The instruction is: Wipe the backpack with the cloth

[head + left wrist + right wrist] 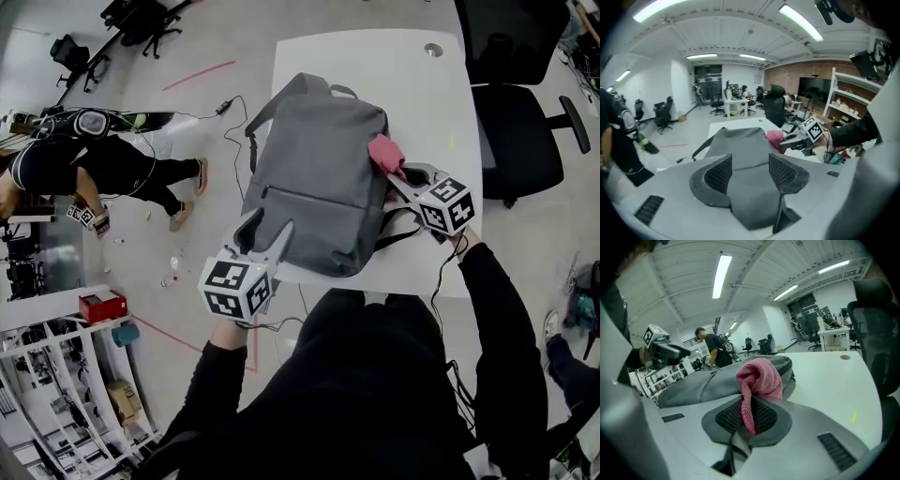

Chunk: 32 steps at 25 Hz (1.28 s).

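While you are gripping the pink cloth (385, 154) in the right claw (398, 178) at the right edge of the grey backpack (319, 178) lying on the counter (394, 66), with the left claw (262, 234) hovering open and empty at its near edge, you should be pressing the cloth flat on the fabric.

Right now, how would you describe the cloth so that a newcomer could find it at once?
Look at the white table, where a grey backpack lies flat. At the backpack's right edge, towards its handle end, the right tongs pinch a small bunched cloth. It is the only pink thing there; everything around it is grey or white.
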Each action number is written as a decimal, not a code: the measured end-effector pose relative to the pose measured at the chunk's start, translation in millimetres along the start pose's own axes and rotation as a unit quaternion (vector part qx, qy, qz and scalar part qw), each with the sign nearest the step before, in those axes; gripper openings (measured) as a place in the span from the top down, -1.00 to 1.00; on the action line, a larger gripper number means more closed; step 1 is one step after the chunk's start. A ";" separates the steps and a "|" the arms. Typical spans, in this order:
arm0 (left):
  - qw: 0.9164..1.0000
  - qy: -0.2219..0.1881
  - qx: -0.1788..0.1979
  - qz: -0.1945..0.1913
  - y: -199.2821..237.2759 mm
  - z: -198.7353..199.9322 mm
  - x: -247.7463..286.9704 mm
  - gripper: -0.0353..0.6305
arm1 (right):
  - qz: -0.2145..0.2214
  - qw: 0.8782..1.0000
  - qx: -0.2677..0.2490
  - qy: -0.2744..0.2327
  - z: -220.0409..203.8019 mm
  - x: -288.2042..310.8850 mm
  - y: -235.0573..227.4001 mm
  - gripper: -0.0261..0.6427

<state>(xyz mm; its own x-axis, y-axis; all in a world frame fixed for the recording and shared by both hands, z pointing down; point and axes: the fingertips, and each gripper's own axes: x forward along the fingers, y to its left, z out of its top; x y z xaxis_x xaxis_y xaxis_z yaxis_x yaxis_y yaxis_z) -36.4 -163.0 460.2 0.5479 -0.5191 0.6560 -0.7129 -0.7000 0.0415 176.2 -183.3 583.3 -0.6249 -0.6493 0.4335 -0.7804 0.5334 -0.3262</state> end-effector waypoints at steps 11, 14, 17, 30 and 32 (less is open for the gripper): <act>0.978 0.101 0.148 -0.108 -62.9 98.0 224.8 0.12 | 0.092 0.995 0.020 0.018 -50.5 -22.6 132.5 0.80; 0.964 0.187 0.173 -0.081 -79.9 74.6 273.7 0.12 | 0.088 0.996 0.017 0.012 -55.2 -18.5 154.6 0.80; 0.943 0.242 0.222 -0.056 -90.3 47.9 303.0 0.25 | 0.095 0.995 0.024 -0.001 -56.8 -18.5 169.9 0.80; 0.857 0.119 0.451 -0.219 -241.4 42.2 253.3 0.72 | 0.135 0.991 0.009 -0.005 -54.0 15.1 196.4 0.80; 0.842 0.113 0.469 -0.242 -252.6 31.3 237.2 0.72 | 0.128 0.992 -0.008 0.002 -51.3 27.5 203.1 0.80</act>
<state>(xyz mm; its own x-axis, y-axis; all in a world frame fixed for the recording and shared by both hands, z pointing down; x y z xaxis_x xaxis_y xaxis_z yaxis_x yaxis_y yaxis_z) 287.3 -124.7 581.8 0.5028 -0.0289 0.8639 0.2871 -0.9371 -0.1984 1.5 -64.9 572.1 -0.8023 -0.4893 0.3418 -0.5959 0.6892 -0.4121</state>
